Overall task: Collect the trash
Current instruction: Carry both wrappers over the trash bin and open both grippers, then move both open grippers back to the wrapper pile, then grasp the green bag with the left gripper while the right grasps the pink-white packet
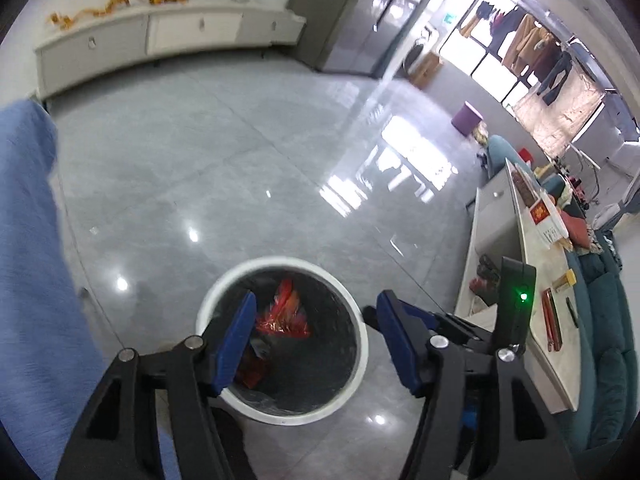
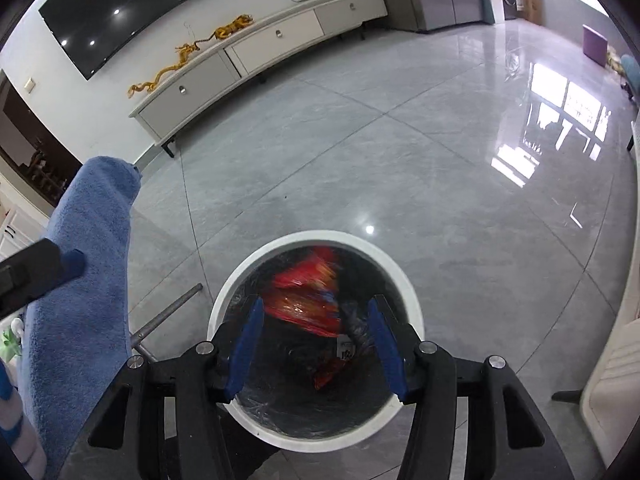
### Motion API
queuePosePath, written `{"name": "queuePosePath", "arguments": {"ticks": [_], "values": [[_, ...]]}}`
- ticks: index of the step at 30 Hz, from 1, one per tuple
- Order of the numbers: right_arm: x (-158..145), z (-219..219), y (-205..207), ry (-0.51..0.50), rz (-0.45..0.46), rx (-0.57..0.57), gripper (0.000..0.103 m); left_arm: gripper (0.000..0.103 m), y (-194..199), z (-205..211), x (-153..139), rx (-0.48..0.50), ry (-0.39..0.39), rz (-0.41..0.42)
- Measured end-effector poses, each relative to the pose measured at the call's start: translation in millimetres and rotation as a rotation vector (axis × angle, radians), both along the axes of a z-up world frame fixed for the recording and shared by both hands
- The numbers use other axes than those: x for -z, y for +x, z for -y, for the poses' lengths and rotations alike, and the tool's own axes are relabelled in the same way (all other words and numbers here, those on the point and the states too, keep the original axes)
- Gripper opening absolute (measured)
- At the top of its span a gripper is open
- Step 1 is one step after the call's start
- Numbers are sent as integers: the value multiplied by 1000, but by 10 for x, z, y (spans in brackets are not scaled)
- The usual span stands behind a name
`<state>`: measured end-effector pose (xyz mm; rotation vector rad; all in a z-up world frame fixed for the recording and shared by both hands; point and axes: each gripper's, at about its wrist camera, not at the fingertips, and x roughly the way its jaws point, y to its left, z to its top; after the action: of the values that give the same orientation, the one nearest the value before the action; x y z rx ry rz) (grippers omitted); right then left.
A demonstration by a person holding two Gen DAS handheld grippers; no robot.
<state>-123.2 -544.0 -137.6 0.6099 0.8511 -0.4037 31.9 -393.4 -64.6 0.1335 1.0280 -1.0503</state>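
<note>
Only the right view shows the TV (image 2: 120,12). Both claws, left (image 1: 316,344) and right (image 2: 316,344), hang wide and empty, tipped down over the bin (image 1: 362,344) of red wrappers (image 2: 308,304).

No legible text — print on red box (image 1: 541,213), bin label (image 2: 346,351), too small

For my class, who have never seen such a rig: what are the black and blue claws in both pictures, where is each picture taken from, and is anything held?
No robot here: a person carries a two-finger gripper in each hand, with a camera behind the fingers. One picture looks along the left gripper, the other along the right gripper. Both hang over a white-rimmed trash bin on the grey tiled floor. Both grippers are open and hold nothing; red wrappers lie inside the bin. The blue cloth at the side looks like a towel.
</note>
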Motion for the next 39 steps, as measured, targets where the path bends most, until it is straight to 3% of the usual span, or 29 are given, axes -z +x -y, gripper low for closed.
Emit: {"name": "queuePosePath", "arguments": {"ticks": [8, 12, 18, 22, 27, 33, 39], "values": [[-673, -551, 181, -90, 112, -140, 52, 60, 84, -1165, -623, -206, -63, 162], [-1010, -971, 389, -112, 183, -237, 52, 60, 152, -2042, -806, -351, -72, 221], [-1358, -1688, 761, -135, 245, -394, 52, 60, 274, -3308, -867, -564, -47, 263], [-1415, -2150, 1104, -132, 256, -500, 52, 60, 340, -3900, -710, -673, -16, 248], [-1347, -2655, 1602, -118, 237, -616, 52, 49, 623, -4129, -385, -716, 3, 152], [-1171, -3088, 2249, -117, 215, -712, 52, 24, 918, -4083, -82, -695, -2, 52], [-882, -3259, 2874, -74, 187, -712, 57, 12, 987, -4081, -55, -658, -29, 55]]}}
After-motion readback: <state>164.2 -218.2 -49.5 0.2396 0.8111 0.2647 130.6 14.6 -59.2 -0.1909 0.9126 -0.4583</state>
